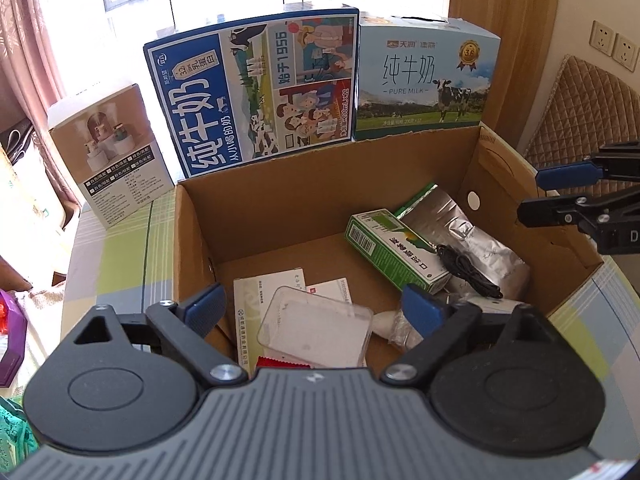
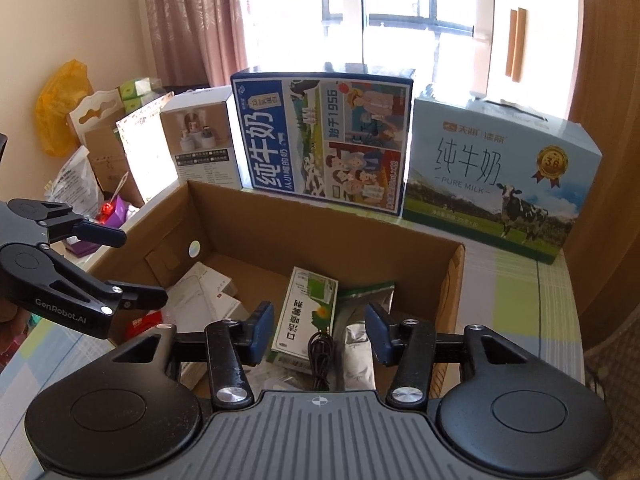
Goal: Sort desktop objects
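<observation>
An open cardboard box (image 1: 280, 208) holds a green and white carton (image 1: 392, 248), a silver foil pouch (image 1: 480, 248), a black cable (image 1: 468, 272), a clear plastic case (image 1: 316, 328) and white leaflets (image 1: 264, 292). My left gripper (image 1: 314, 306) hangs open over the clear case, gripping nothing. My right gripper (image 2: 319, 320) is open above the green carton (image 2: 304, 312), and the black cable (image 2: 320, 356) lies loose on that carton below the jaws. Each gripper shows in the other's view: the right gripper (image 1: 548, 194) at the box's right wall, the left gripper (image 2: 136, 268) at its left wall.
Two milk cases stand behind the box, a blue one (image 1: 256, 92) and a pale one with a cow (image 1: 424, 80). A small white product box (image 1: 116, 152) stands to their left. The table has a plaid cloth (image 1: 120, 248). Bags and packets (image 2: 80, 168) clutter the left side.
</observation>
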{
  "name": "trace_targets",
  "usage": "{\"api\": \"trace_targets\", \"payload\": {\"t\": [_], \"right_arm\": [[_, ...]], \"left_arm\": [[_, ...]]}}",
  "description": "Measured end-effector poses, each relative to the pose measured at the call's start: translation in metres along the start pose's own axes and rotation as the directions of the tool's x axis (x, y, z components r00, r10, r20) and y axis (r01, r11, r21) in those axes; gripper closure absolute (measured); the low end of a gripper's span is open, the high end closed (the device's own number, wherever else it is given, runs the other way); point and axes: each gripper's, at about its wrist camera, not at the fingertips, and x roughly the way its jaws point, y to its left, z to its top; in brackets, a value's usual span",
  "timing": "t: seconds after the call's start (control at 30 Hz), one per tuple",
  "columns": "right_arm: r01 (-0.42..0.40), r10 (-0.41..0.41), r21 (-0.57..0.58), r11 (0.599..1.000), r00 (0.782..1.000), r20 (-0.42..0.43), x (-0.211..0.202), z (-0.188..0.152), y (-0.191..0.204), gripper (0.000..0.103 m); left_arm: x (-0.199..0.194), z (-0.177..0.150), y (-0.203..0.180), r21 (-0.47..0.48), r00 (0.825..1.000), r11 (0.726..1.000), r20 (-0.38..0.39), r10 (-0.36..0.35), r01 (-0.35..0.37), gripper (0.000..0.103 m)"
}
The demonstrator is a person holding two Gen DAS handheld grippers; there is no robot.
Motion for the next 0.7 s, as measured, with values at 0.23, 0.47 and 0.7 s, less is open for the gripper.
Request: {"api": "trace_targets", "payload": {"t": [0.23, 0.47, 0.7], "right_arm": [[0.011, -0.011, 0.014, 1.0, 1.0, 0.011, -0.016, -0.008, 0.004, 0.034], [0.013, -0.014, 0.016, 1.0, 1.0, 0.016, -0.04, -0.017, 0.01, 0.029], [0.02, -0.021, 0.033, 0.999, 1.0, 0.022, -0.068, -0.027, 0.013, 0.022]], "left_arm": [[-0.014, -0.006, -0.004, 0.018, 1.0, 1.0, 0.001, 0.013, -0.013, 0.009], [-0.037, -0.014, -0.012, 0.025, 1.0, 0.999, 0.007, 0.019, -0.019, 0.008], [-0.065, -0.023, -0.024, 0.033, 1.0, 0.999, 0.016, 0.027, -0.027, 0.006]]}}
